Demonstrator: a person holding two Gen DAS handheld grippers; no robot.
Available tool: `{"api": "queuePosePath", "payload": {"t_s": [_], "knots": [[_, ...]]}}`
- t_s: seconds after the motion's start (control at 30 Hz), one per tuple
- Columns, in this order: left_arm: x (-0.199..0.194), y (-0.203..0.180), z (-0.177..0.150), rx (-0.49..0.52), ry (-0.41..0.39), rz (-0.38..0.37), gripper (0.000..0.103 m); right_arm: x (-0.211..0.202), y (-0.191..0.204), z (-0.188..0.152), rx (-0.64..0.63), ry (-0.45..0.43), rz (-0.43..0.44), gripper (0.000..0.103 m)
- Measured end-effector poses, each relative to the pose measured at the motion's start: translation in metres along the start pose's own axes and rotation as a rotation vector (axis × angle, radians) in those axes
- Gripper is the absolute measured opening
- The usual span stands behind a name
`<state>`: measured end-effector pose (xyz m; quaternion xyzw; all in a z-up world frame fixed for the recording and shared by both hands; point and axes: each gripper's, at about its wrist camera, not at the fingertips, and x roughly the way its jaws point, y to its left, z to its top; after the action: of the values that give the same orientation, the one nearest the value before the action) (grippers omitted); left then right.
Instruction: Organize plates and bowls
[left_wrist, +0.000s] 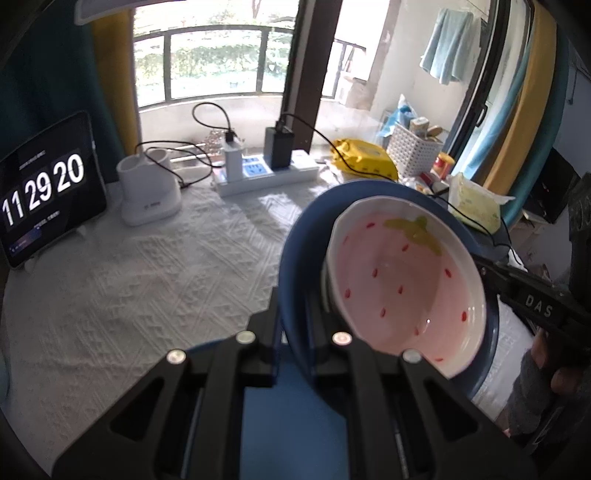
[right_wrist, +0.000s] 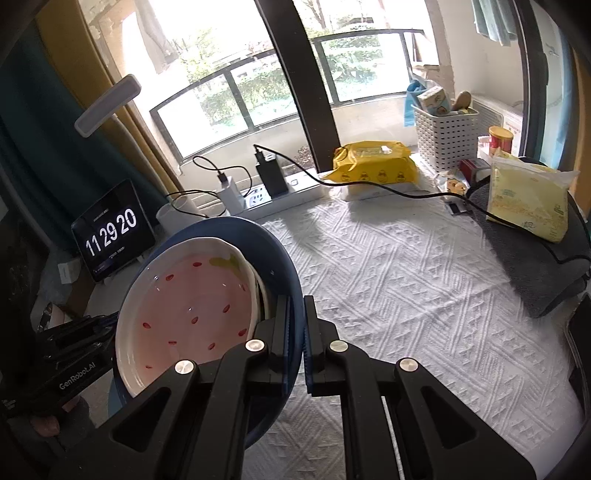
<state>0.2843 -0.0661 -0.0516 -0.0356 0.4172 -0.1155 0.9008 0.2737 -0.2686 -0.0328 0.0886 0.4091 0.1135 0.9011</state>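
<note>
While both grippers clamp opposite edges of the same stack, the blue plate (left_wrist: 291, 258) hangs tilted above the counter (left_wrist: 147, 280), with the strawberry-pattern bowl (left_wrist: 399, 284) nested inside it. Left wrist view: the left gripper (left_wrist: 295, 350) has its jaws closed on the plate's rim at 6 o'clock of the frame; the stack fills the area from centre toward 4 o'clock. The right gripper's black body, lettered "DAS", enters at 3 o'clock and meets the far edge of the stack. Right wrist view: the right gripper (right_wrist: 295, 343) has its jaws closed on the blue plate's (right_wrist: 273, 251) rim near 6 o'clock, and the bowl (right_wrist: 192, 295), pink inside with red seed marks and a green leaf, lies toward 8 o'clock. Whether a further dish sits between bowl and plate cannot be told. Background, left wrist view: a tablet clock (left_wrist: 48, 192) reading 11 29 20 stands at 9 o'clock, a white holder (left_wrist: 147, 192) beside it, a power strip (left_wrist: 266, 173) with chargers at 12 o'clock, a yellow wipes pack (left_wrist: 365, 158) and a white basket (left_wrist: 413, 151) toward 1 o'clock. A textured white cloth covers the counter.
</note>
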Motion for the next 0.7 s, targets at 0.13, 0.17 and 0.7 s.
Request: {"api": "queuePosePath", "payload": {"t_s": [0.13,0.17,0.7], "knots": [[-0.008,0.009,-0.005,-0.016,-0.007,0.01,0.009,0.001,0.011,-0.001,-0.016,0.002,0.01,0.008],[-0.01,0.012,-0.006,-0.02,-0.011,0.013,0.009,0.0,0.014,-0.002,-0.019,0.003,0.011,0.008],[-0.039,0.043,-0.026,-0.071,-0.047,0.045,0.008,0.006,0.057,-0.013,-0.07,0.03,0.047,0.008]]}}
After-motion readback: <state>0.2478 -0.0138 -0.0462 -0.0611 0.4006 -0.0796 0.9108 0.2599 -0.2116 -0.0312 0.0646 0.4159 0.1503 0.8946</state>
